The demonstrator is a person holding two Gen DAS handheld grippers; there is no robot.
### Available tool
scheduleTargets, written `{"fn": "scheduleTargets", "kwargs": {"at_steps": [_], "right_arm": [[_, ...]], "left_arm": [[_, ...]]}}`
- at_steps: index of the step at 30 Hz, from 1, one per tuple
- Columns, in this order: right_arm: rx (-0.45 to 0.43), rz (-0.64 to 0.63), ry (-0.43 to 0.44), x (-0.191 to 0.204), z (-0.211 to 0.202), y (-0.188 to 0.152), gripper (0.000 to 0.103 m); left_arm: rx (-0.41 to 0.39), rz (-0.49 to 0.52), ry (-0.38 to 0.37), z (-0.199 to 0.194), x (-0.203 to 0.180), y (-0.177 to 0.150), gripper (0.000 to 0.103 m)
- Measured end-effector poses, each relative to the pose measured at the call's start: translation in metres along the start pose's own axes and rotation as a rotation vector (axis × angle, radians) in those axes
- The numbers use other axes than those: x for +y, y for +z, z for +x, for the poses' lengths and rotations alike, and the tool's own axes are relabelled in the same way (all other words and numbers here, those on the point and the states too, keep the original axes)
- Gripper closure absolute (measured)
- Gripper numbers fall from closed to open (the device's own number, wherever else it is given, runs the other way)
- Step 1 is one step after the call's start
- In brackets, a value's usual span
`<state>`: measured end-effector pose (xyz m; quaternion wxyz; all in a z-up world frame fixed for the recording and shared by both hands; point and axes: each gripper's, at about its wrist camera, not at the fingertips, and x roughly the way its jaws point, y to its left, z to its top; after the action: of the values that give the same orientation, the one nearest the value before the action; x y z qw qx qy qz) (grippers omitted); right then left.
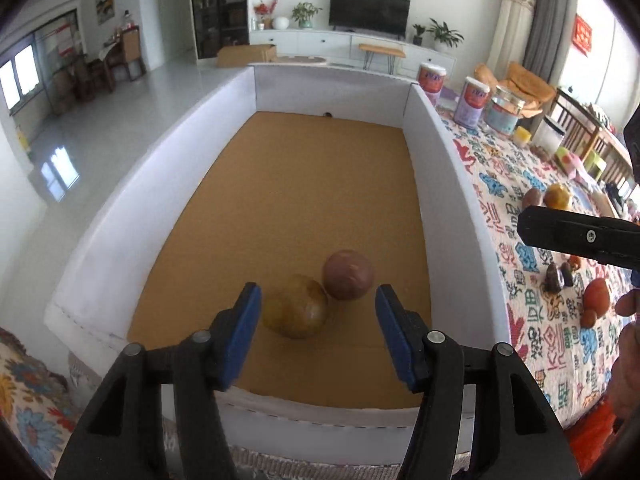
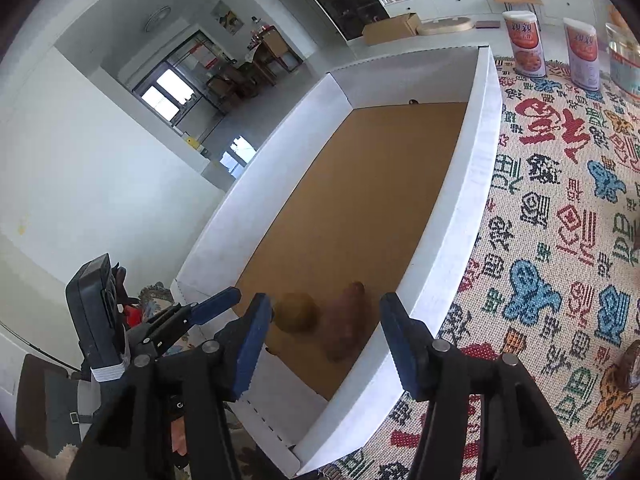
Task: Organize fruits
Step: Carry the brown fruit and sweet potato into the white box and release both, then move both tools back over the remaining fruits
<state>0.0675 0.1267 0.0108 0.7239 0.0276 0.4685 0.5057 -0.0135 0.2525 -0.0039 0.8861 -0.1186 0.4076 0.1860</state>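
A white-walled cardboard box [image 1: 448, 184] with a bare brown floor fills the centre of the left wrist view, its four upright walls fencing a wide, mostly open bay; only two fruits sit in it, low in the frame near the near wall. The yellow-brown fruit [image 1: 295, 307] and the reddish-purple fruit [image 1: 348, 275] touch, both round, smooth and dull-skinned, the purple one just up and right of the other. The left gripper [image 1: 318, 320] hangs above them with its blue-padded fingers apart and nothing between the pads. In the right wrist view the right gripper [image 2: 326, 334] sits at lower centre over the box's near corner, fingers likewise spread and empty, the same two fruits blurred beyond them. Right of the box lies a patterned tablecloth [image 1: 516, 184], carrying more fruit [image 1: 559, 197] at the left view's right edge and two tall cans [image 1: 472, 102] at upper right. The box's far floor is free of objects
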Motion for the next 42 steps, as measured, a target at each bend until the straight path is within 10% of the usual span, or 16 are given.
{"fn": "scheduleTargets", "kwargs": {"at_steps": [10,20,27,42], "right_arm": [[-0.241,0.019,-0.45,-0.094,-0.134,-0.097,0.025],[-0.314,0.312,-0.959,-0.246,-0.237,-0.155,0.007],[-0.274,0.386,-1.029,-0.315,-0.238,-0.159,0.007],[-0.24,0.453,-0.988,-0.343,-0.226,-0.163,0.0]], "left_arm": [[-0.017,0.239,-0.417,-0.02,-0.155,-0.02,0.012],[0.038,0.33,-0.331,0.055,-0.257,-0.047,0.012],[0.053,0.315,-0.186,0.116,-0.249,-0.04,0.012],[0.063,0.311,-0.161,0.122,-0.252,-0.038,0.002]]}}
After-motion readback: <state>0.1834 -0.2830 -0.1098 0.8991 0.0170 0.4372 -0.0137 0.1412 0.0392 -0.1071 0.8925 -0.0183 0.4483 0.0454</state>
